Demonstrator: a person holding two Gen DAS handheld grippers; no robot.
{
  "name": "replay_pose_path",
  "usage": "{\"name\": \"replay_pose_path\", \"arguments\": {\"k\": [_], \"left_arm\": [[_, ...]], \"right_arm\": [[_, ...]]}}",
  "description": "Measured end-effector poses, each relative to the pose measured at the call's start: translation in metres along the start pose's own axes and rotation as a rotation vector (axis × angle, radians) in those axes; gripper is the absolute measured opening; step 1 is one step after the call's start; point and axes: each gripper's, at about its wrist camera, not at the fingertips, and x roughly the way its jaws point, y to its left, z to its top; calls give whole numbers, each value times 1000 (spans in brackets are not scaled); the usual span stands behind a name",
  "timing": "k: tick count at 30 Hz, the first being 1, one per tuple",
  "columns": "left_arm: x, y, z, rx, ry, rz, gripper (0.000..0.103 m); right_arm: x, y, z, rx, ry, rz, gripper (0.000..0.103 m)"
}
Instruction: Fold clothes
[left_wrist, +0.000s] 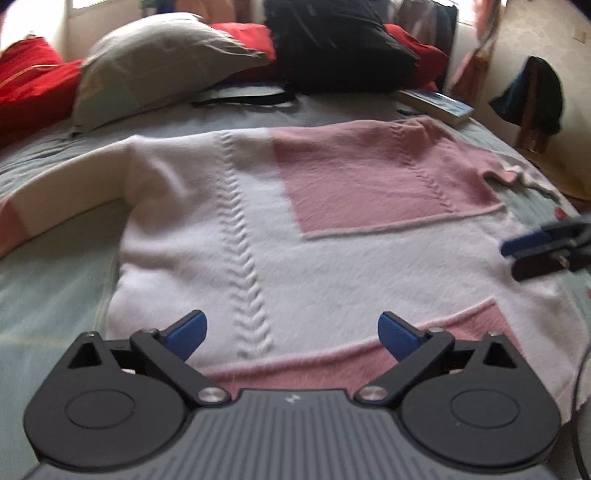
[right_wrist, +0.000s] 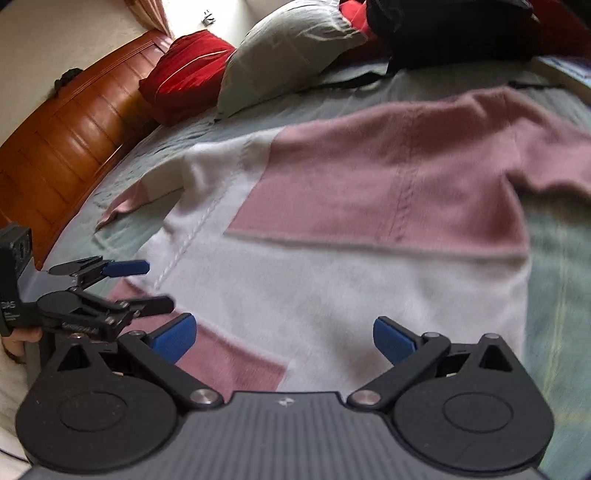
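Both held above the near hem of a pink-and-white sweater (left_wrist: 295, 236) spread flat on the bed (left_wrist: 48, 280), left gripper (left_wrist: 291, 334) and right gripper (right_wrist: 284, 338) with fingers spread wide and empty, grey pillow (left_wrist: 155, 66) and black bag (left_wrist: 332, 40) far ahead.

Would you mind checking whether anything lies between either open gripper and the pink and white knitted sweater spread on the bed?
Nothing visible does. The left gripper and right gripper both hang open directly over the pink and white knitted sweater, with only bare knit between their fingers. The grey pillow and black bag sit beyond it.
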Motion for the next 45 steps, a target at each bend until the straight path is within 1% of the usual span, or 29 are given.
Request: {"name": "replay_pose_path", "arguments": {"k": [3, 5, 8, 10, 13, 15, 16, 19, 21, 22, 24, 25, 27, 29, 31, 33, 35, 38, 41, 43, 45], "left_arm": [[7, 11, 28, -5, 20, -56, 99], [12, 20, 50, -6, 27, -78, 99], [31, 33, 96, 4, 5, -11, 99], [51, 43, 126, 12, 17, 34, 99], [85, 56, 166, -12, 51, 99, 99], [109, 63, 187, -35, 70, 150, 99], [122, 67, 196, -46, 85, 174, 99], [163, 76, 212, -60, 163, 238, 99], [187, 76, 212, -10, 214, 334, 98], [196, 76, 210, 8, 236, 365, 98], [206, 78, 203, 12, 270, 370, 98], [207, 77, 199, 21, 280, 366, 98], [198, 72, 194, 58, 280, 335, 98], [183, 65, 186, 106, 288, 298, 98], [164, 58, 176, 140, 285, 265, 98], [142, 49, 166, 173, 252, 242, 98], [121, 40, 155, 215, 217, 214, 98], [101, 36, 132, 242, 223, 170, 99], [89, 34, 128, 254, 206, 154, 99], [81, 33, 129, 260, 190, 145, 99], [73, 32, 129, 266, 174, 136, 99]], "right_arm": [[1, -9, 32, -8, -17, -36, 103], [6, -13, 62, -34, -30, -111, 103], [17, -21, 110, -71, -43, -238, 103], [29, -32, 142, -51, -45, -330, 103], [58, -57, 187, -8, -14, -466, 103], [81, -77, 214, 14, 18, -551, 103], [94, -87, 224, 26, 38, -580, 103], [130, -109, 240, 53, 118, -645, 103], [150, -118, 241, 32, 175, -690, 103], [157, -121, 240, 21, 196, -707, 103], [160, -122, 234, 12, 218, -694, 103], [158, -120, 230, 4, 230, -675, 103], [153, -114, 223, -16, 253, -638, 103], [141, -102, 212, -59, 271, -608, 103], [128, -88, 199, -107, 274, -599, 103], [113, -74, 183, -140, 255, -595, 103], [97, -61, 168, -164, 247, -561, 103], [86, -52, 134, -203, 280, -511, 103], [86, -43, 106, -272, 311, -509, 103], [80, -34, 98, -323, 302, -503, 103], [72, -26, 101, -342, 296, -469, 103]]}}
